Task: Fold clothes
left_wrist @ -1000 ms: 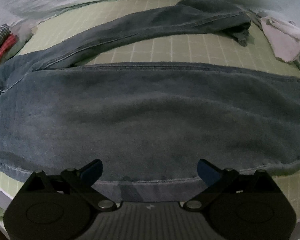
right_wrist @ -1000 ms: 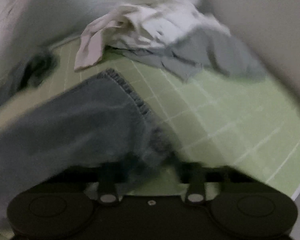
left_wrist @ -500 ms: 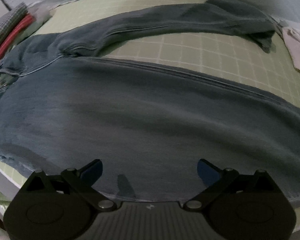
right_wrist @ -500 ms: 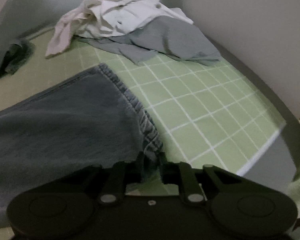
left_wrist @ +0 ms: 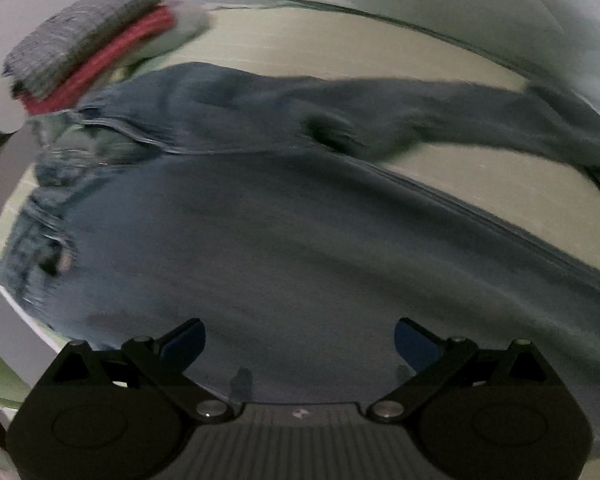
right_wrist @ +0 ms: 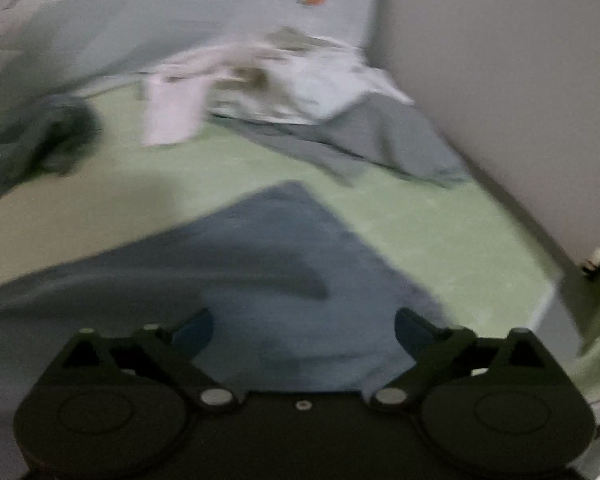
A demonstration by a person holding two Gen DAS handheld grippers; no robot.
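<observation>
Scene: two wrist views, both blurred, looking down on a table covered by a pale green mat with a white grid (right_wrist: 440, 240).
Task garment: a pair of faded blue denim jeans (left_wrist: 320, 260) lies spread flat across the green mat, filling most of the left view.
Jeans, upper leg: in the left view one leg (left_wrist: 440, 116) stretches across the far part of the mat toward the right edge, apart from the leg near the camera, with bare mat between them.
Jeans, waist end: bunched at the left side of the left view, near the mat's edge.
Jeans, near leg end: in the right view the end of the near leg (right_wrist: 284, 264) lies flat on the mat just ahead of the tool.
Left tool (left_wrist: 300, 340): released, its blue-padded fingers spread wide above the denim, nothing between them.
Right tool (right_wrist: 304, 332): its jaws are opening and stand wide, hovering over the leg end; no cloth is pinched between the pads.
Folded stack: grey and red folded clothes (left_wrist: 96, 44) sit at the far left, just beyond the waist.
Unfolded pile: crumpled white and grey garments (right_wrist: 300, 96) lie at the far end of the mat against the wall, well apart from the jeans.
</observation>
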